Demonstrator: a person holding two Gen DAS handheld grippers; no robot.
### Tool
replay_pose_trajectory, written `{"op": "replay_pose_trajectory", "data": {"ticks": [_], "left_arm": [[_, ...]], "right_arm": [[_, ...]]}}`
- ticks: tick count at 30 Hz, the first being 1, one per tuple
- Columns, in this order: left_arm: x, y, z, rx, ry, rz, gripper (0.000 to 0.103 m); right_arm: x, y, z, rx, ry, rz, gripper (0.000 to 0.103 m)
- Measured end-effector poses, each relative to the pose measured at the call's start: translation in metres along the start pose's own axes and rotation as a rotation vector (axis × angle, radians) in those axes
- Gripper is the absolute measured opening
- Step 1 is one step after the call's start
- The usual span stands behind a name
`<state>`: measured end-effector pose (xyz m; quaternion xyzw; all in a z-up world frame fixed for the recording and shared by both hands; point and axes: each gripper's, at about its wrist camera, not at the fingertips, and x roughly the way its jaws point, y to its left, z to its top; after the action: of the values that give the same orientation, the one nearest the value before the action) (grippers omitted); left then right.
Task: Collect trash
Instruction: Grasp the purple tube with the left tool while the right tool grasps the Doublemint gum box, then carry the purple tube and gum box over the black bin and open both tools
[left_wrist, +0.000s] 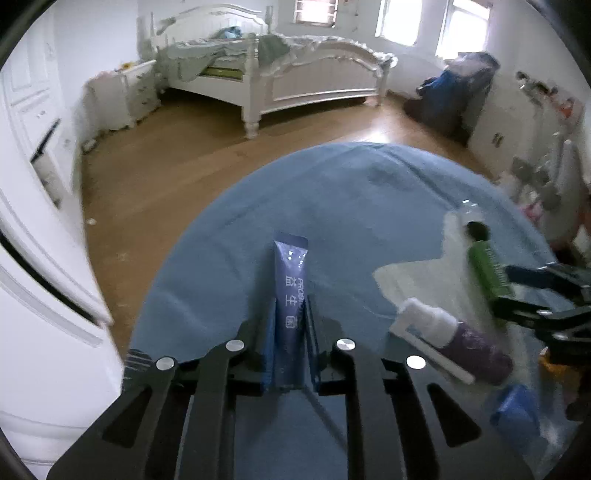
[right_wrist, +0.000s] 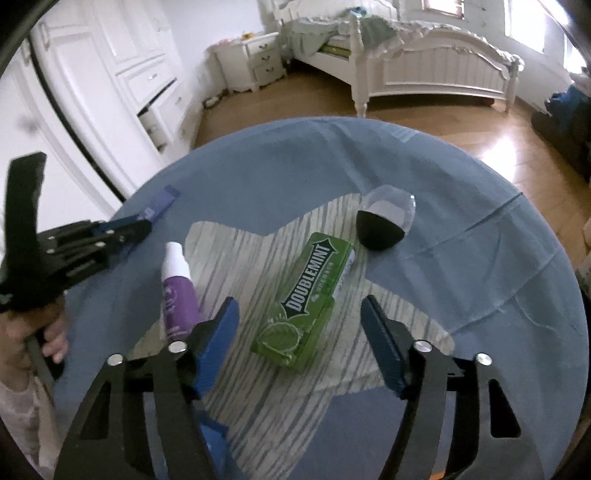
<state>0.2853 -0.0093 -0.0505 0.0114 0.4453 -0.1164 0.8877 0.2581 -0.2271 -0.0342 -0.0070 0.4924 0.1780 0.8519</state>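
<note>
My left gripper (left_wrist: 290, 314) is shut on a dark blue stick sachet (left_wrist: 290, 280) and holds it above the blue-covered round table (left_wrist: 332, 192); the gripper and the sachet (right_wrist: 160, 203) also show at the left of the right wrist view. My right gripper (right_wrist: 299, 314) is open, its fingers on either side of a green Doublemint gum pack (right_wrist: 306, 299) that lies on a white striped mat (right_wrist: 258, 251). A purple spray bottle (right_wrist: 175, 291) lies just left of the right gripper's left finger. The gum pack (left_wrist: 487, 266) and bottle (left_wrist: 458, 343) also show in the left wrist view.
A stemless glass with dark liquid (right_wrist: 384, 221) stands beyond the gum pack. A blue object (left_wrist: 517, 410) lies at the table's near right. A white bed (left_wrist: 280, 74), a nightstand (right_wrist: 258, 59) and white wardrobes (right_wrist: 110, 74) stand around the wooden floor (left_wrist: 166, 158).
</note>
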Motion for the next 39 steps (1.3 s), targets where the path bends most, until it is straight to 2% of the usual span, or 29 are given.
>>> {"op": "replay_pose_trajectory", "data": {"ticks": [4, 7, 12, 17, 21, 24, 30, 39], "left_arm": [[-0.019, -0.004, -0.003, 0.018, -0.075, -0.051, 0.015], [-0.021, -0.01, -0.004, 0.009, -0.081, -0.085, 0.015], [-0.018, -0.008, -0.004, -0.006, -0.06, -0.062, 0.015], [-0.033, -0.011, 0.0, -0.027, -0.089, -0.099, 0.015], [-0.048, -0.031, 0.013, -0.02, -0.122, -0.149, 0.015], [-0.059, -0.057, 0.027, 0.003, -0.155, -0.195, 0.015], [-0.071, -0.132, 0.056, 0.078, -0.193, -0.317, 0.015], [-0.049, -0.269, 0.075, 0.231, -0.154, -0.478, 0.015]], "right_arm": [[0.001, 0.0, 0.0, -0.018, -0.011, -0.014, 0.04], [-0.001, -0.004, -0.003, -0.01, -0.006, 0.013, 0.033], [-0.022, -0.015, -0.014, 0.022, -0.054, 0.073, 0.033], [-0.06, -0.03, -0.024, 0.062, -0.152, 0.134, 0.033], [-0.09, -0.052, -0.028, 0.114, -0.234, 0.173, 0.033], [-0.116, -0.074, -0.03, 0.15, -0.302, 0.18, 0.033], [-0.162, -0.132, -0.048, 0.24, -0.412, 0.147, 0.033], [-0.206, -0.244, -0.101, 0.43, -0.511, 0.052, 0.033]]}}
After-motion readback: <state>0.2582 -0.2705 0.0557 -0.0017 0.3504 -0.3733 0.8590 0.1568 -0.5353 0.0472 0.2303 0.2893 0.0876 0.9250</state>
